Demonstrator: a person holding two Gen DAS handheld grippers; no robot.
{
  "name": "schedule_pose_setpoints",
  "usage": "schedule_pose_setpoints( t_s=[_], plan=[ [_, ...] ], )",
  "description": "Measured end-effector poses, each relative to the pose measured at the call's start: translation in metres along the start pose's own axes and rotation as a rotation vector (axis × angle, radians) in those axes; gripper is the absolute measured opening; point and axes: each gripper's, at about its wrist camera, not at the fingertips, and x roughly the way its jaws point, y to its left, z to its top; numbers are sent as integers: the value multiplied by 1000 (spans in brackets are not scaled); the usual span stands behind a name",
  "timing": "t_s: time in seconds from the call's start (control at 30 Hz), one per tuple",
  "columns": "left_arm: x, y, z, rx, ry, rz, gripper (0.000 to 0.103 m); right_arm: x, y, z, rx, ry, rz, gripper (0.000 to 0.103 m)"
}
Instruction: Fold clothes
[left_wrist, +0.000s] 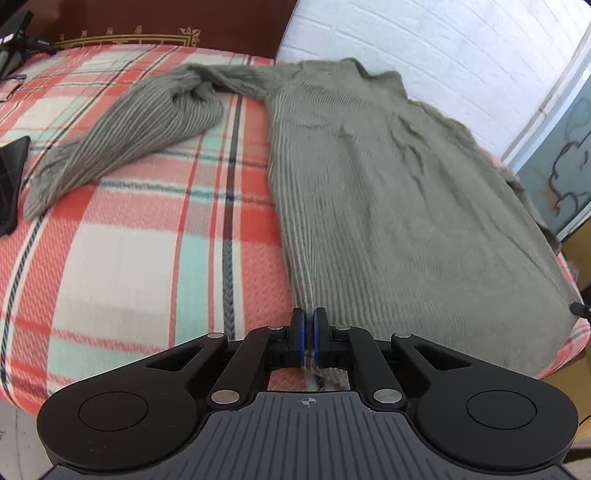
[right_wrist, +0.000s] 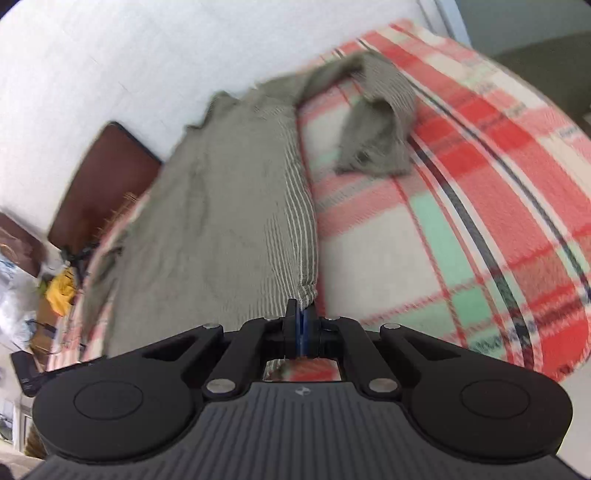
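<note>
A grey-green ribbed sweater (left_wrist: 388, 177) lies flat on a plaid blanket (left_wrist: 129, 258), its neck toward the far wall. One sleeve (left_wrist: 122, 133) is spread out to the left with a bunched fold near the shoulder. My left gripper (left_wrist: 309, 317) is shut on the sweater's near left hem corner, with fabric pinched between the blue pads. In the right wrist view the same sweater (right_wrist: 221, 221) runs away from me, its other sleeve (right_wrist: 380, 129) crumpled on the blanket (right_wrist: 480, 221). My right gripper (right_wrist: 301, 314) is shut on the near right hem corner.
A dark wooden headboard (left_wrist: 166, 22) and a white brick wall (left_wrist: 443, 48) stand behind the bed. A black object (left_wrist: 11, 184) lies on the blanket at the far left. In the right wrist view, clutter with a yellow item (right_wrist: 61, 288) sits beyond the bed's left side.
</note>
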Motion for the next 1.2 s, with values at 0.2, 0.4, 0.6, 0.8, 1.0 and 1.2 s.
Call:
schedule_pose_setpoints(
  t_s=[0.2,0.4,0.6,0.8,1.0,1.2],
  plan=[
    [-12,1,-6,33,10,49,26,-5,-1,-7,-12,-8,-25,25],
    [-42,-8,-10,50,-15,48,42,-36,33,-14,-168,-97,-62,41],
    [-38,-43,-20,125,-15,-25,62,-12,90,-32,-403,-15,62,44],
    [-20,-55,-39,71,39,-109,67,28,128,-59,-611,115,101,48],
    [-17,-97,-52,336,-14,-37,67,31,140,-64,-643,119,105,49],
    [-9,-135,-48,537,-59,-83,73,43,154,-62,-688,104,127,53]
  ],
)
